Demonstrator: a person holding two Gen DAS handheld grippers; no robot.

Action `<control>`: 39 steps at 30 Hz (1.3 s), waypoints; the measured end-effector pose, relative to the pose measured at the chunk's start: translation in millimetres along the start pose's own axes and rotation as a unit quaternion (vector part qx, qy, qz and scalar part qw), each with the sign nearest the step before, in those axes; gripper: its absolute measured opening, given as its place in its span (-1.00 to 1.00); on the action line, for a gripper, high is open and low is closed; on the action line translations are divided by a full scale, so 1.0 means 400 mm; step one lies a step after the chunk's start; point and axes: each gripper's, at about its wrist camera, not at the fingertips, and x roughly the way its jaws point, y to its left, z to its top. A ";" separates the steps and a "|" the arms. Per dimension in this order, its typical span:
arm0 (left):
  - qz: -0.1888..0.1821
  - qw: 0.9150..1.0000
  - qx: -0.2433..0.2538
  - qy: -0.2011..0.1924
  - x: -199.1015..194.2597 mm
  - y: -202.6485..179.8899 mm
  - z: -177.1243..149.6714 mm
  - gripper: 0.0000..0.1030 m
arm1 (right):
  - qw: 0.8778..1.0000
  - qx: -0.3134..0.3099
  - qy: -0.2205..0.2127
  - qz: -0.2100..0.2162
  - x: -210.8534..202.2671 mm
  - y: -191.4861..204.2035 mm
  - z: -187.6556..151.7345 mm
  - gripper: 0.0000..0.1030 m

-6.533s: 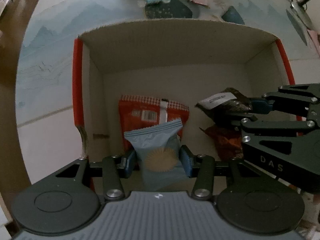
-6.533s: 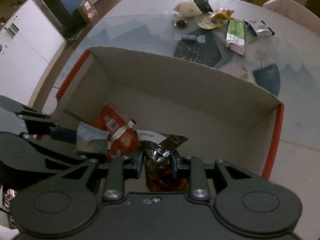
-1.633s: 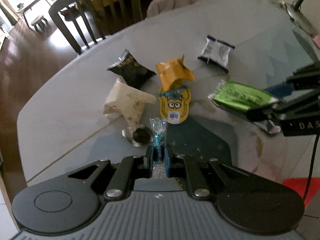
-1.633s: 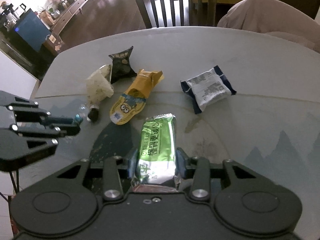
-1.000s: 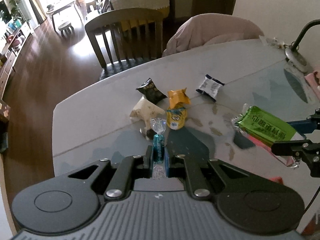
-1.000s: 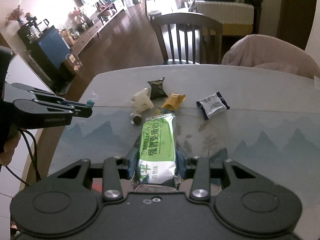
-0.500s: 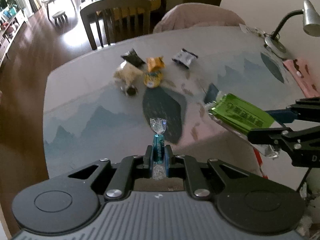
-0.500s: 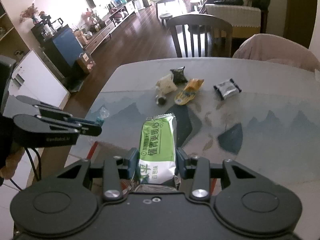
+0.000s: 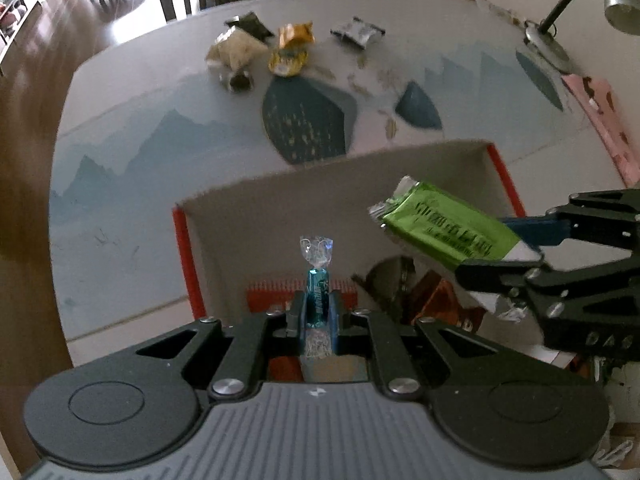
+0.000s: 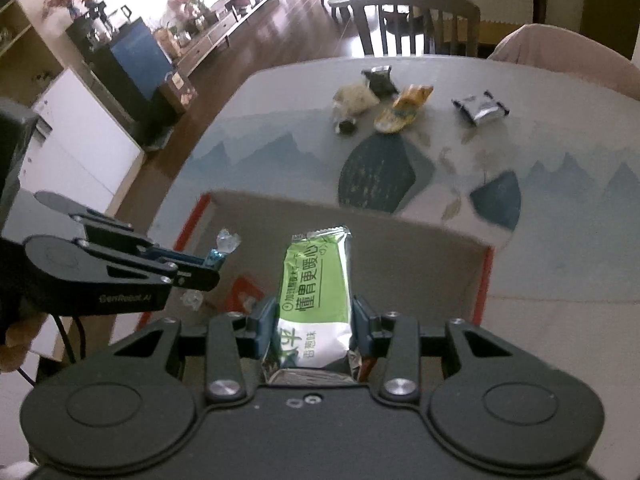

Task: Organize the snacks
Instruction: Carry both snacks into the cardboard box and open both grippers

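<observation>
Left gripper (image 9: pixel 316 312) pinching blue candy (image 9: pixel 317 280) over cardboard box (image 9: pixel 248 196), left side | right gripper (image 10: pixel 316 320) clamped on green snack bar (image 10: pixel 316 280) above box, right side | loose snacks (image 10: pixel 400 108) on table's far side

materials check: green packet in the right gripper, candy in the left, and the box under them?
Green packet: looks like glossy metallised plastic film; silvery crimped end, sheen on the print.
Candy: clear, crinkly cellophane-type twist wrap over a teal body; light glints through the fanned end.
Box: seems corrugated cardboard, matte greyish-tan inside, red on the outer face; blur hides any fluting.
</observation>
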 end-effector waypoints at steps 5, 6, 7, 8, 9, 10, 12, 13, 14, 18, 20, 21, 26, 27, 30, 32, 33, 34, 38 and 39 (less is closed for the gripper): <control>0.007 1.000 -0.001 0.010 0.043 -0.008 -0.028 -0.79 | 1.000 -0.006 0.015 -0.009 0.045 0.015 -0.042 -0.23; 0.009 1.000 -0.001 0.013 0.052 -0.008 -0.033 -0.79 | 1.000 -0.008 0.019 -0.012 0.055 0.018 -0.049 -0.23; 0.009 1.000 -0.002 0.015 0.059 -0.009 -0.036 -0.79 | 1.000 -0.009 0.021 -0.013 0.063 0.020 -0.055 -0.23; 0.009 1.000 -0.001 0.016 0.065 -0.009 -0.040 -0.79 | 1.000 -0.010 0.023 -0.013 0.071 0.022 -0.061 -0.23; 0.010 1.000 -0.001 0.017 0.072 -0.010 -0.042 -0.79 | 0.999 -0.012 0.025 -0.015 0.077 0.026 -0.068 -0.23; 0.012 1.000 -0.003 0.018 0.078 -0.010 -0.046 -0.79 | 0.999 -0.015 0.026 -0.017 0.083 0.029 -0.073 -0.23; 0.012 1.000 -0.002 0.018 0.089 -0.008 -0.055 -0.79 | 0.999 -0.029 0.021 -0.033 0.091 0.044 -0.086 -0.23; 0.016 1.000 0.000 0.018 0.093 -0.011 -0.059 -0.79 | 0.998 -0.039 0.018 -0.042 0.094 0.054 -0.092 -0.23; 0.020 1.000 0.002 0.020 0.100 -0.012 -0.064 -0.79 | 0.997 -0.051 0.016 -0.047 0.096 0.066 -0.099 -0.23; 0.021 0.999 -0.002 0.035 0.126 -0.009 -0.079 -0.79 | 0.996 -0.070 0.031 -0.046 0.116 0.091 -0.121 -0.23; 0.022 0.999 -0.001 0.036 0.130 -0.007 -0.087 -0.79 | 0.996 -0.074 0.034 -0.048 0.121 0.096 -0.128 -0.23; 0.021 0.999 -0.001 0.035 0.130 -0.006 -0.091 -0.79 | 0.996 -0.072 0.033 -0.048 0.122 0.096 -0.129 -0.23; 0.019 0.999 -0.010 0.027 0.126 0.001 -0.105 -0.79 | 0.997 -0.058 0.035 -0.040 0.124 0.083 -0.121 -0.22; 0.020 0.999 -0.010 0.025 0.123 0.002 -0.109 -0.79 | 0.997 -0.055 0.034 -0.040 0.122 0.083 -0.121 -0.22; 0.026 1.000 -0.003 0.017 0.119 -0.007 -0.111 -0.79 | 0.998 -0.050 0.026 -0.034 0.109 0.081 -0.121 -0.21; 0.032 0.999 -0.002 0.013 0.112 -0.011 -0.114 -0.78 | 0.998 -0.045 0.022 -0.033 0.101 0.076 -0.120 -0.20; 0.033 0.999 -0.002 0.010 0.108 -0.013 -0.116 -0.78 | 0.999 -0.041 0.019 -0.031 0.095 0.073 -0.119 -0.20; 0.032 0.999 -0.002 0.007 0.103 -0.014 -0.117 -0.78 | 0.999 -0.036 0.017 -0.028 0.088 0.070 -0.118 -0.20; 0.024 1.000 -0.004 -0.005 0.074 -0.021 -0.120 -0.77 | 1.000 -0.022 0.002 -0.018 0.056 0.062 -0.109 -0.18; 0.023 1.000 -0.002 -0.009 0.064 -0.024 -0.121 -0.77 | 1.000 -0.020 -0.001 -0.016 0.049 0.061 -0.107 -0.18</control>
